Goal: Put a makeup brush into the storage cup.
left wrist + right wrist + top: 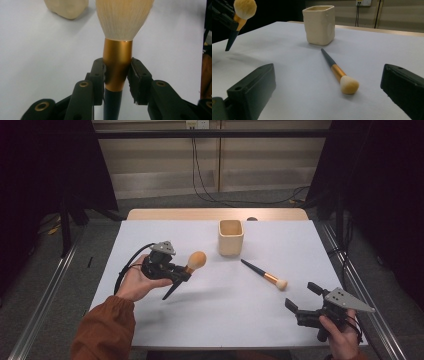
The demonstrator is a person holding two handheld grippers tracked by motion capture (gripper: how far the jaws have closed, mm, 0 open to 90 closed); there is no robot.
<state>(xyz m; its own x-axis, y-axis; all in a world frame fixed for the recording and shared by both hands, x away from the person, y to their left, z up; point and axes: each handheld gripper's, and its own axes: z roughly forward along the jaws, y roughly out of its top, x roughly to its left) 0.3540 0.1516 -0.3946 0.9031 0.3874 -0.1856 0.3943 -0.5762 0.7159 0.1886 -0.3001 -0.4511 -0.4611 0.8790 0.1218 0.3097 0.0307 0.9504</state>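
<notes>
Gold-banded, the big brush (192, 264) sits clamped in your left gripper (172, 271), lifted clear of the table (165, 232) but not yet in the cream cup (231, 237). Your right gripper (301, 297) gapes empty; the slim brush (265, 275) lies waiting.

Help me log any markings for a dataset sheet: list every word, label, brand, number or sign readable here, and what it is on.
None can be read.
The large brush clamped in the left gripper: no print on its gold ferrule or dark handle.
The small brush lying on the white table cover: plain.
The cream cup: only a faint round embossed patch, with no letters legible.
The open right gripper: no label visible.
</notes>
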